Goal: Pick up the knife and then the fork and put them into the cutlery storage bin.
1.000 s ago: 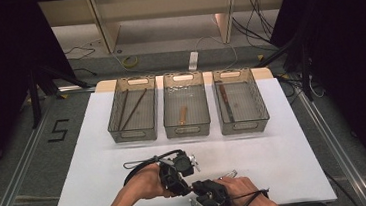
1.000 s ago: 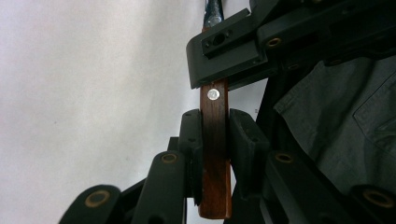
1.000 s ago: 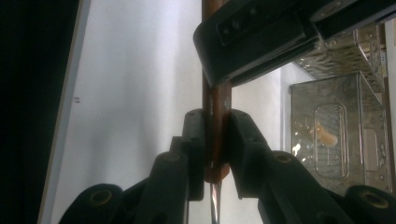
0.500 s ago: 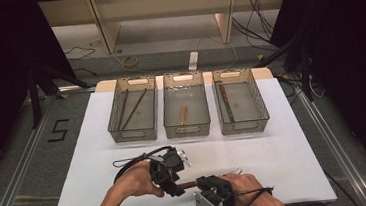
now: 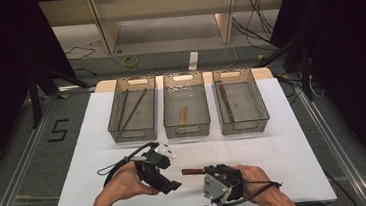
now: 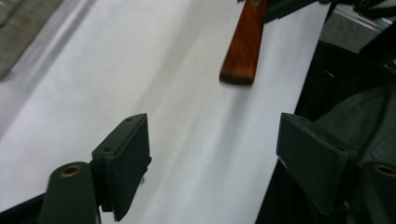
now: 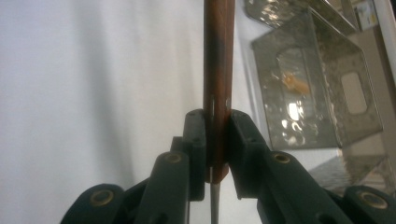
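A utensil with a reddish-brown wooden handle (image 5: 192, 171) (image 7: 215, 70) is clamped in my right gripper (image 5: 208, 172) (image 7: 215, 126), near the table's front edge. Its jaws are shut on the handle. A thin metal part (image 7: 215, 200) runs back between the jaws. The handle's free end (image 6: 240, 46) points toward my left gripper (image 5: 171, 185) (image 6: 215, 135), a short way to the left. The left jaws have just been opening; they stand wide apart over the white sheet with nothing between them.
Three wire baskets stand in a row at the back of the white sheet (image 5: 285, 144). The left basket (image 5: 134, 133) holds two dark sticks, the middle basket (image 5: 187, 130) a wooden-handled piece, the right basket (image 5: 245, 125) a dark-handled tool. The sheet's front edge is close under both hands.
My left gripper has moved left, away from the right gripper and the handle, and its jaws have opened. The right gripper still grips the handle and has shifted slightly right.
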